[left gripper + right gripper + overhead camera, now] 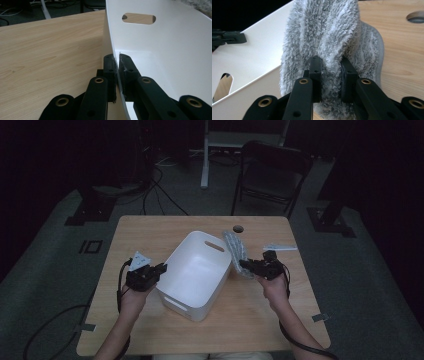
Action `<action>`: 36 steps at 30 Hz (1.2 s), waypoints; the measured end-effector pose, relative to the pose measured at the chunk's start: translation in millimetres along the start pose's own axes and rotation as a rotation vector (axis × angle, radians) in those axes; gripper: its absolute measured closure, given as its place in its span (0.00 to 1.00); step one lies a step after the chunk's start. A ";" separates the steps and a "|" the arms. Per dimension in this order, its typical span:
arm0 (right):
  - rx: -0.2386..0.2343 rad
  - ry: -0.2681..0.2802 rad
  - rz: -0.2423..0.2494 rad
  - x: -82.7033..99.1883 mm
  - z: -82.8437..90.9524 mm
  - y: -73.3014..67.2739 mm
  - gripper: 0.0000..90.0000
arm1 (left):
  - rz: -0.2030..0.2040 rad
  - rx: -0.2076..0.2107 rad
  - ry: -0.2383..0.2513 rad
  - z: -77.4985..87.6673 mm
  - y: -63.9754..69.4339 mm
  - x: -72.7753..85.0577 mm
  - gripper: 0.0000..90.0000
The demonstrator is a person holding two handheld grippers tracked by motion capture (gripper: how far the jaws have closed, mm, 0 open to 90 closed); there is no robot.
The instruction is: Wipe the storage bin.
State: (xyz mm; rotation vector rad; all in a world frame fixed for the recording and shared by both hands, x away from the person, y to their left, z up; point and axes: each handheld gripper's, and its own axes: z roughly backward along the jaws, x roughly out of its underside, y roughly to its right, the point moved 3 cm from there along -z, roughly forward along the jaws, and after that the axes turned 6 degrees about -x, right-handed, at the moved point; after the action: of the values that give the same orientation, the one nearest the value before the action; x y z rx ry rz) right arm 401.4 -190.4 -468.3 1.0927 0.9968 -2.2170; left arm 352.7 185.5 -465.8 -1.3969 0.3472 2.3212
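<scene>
A white plastic bin (200,270) with slot handles stands in the middle of the wooden table. My left gripper (161,268) is shut on the bin's left wall (117,50), one jaw outside and one inside. A grey fluffy cloth (238,251) lies against the bin's right rim. My right gripper (243,264) is shut on a fold of this cloth (329,37), which rises between its jaws beside the bin's rim (257,37). The left gripper's jaws (227,38) show at the far side of the bin.
A small white flat item (280,247) lies near the table's right edge. A round cable hole (238,228) sits at the table's back. A folding chair (272,172) and stand legs are behind the table. Cables trail from both grippers.
</scene>
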 end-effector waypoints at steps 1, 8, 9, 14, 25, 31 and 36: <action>0.011 -0.004 0.002 0.6 -2.4 0.7 0.84 | -0.002 0.002 -0.001 0.0 -0.1 0.0 0.94; 0.024 -0.015 -0.002 3.8 -14.1 2.0 0.84 | -0.018 0.020 0.006 -0.5 -0.3 0.5 0.94; 0.022 -0.022 -0.005 5.8 -17.6 2.2 0.84 | -0.021 0.022 0.006 -0.5 -0.4 0.6 0.94; 0.033 -0.063 -0.028 15.7 -30.9 6.7 0.84 | -0.041 0.030 0.003 -0.9 -0.2 0.3 0.94; 0.064 -0.155 -0.091 40.1 -53.8 26.3 0.84 | -0.036 0.026 0.004 -1.1 -0.3 0.4 0.94; 0.008 -0.105 -0.084 27.3 -38.3 12.1 0.84 | -0.048 0.018 0.000 -1.3 0.9 -0.2 0.94; -0.078 -0.023 -0.085 11.9 -19.3 -7.5 0.84 | -0.052 0.018 -0.005 -1.4 0.5 -0.6 0.94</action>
State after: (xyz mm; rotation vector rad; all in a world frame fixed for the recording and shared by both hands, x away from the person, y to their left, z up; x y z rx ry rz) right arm 398.8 -171.8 -483.1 1.0058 1.1298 -2.2313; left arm 353.8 184.3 -465.9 -1.3756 0.3248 2.2736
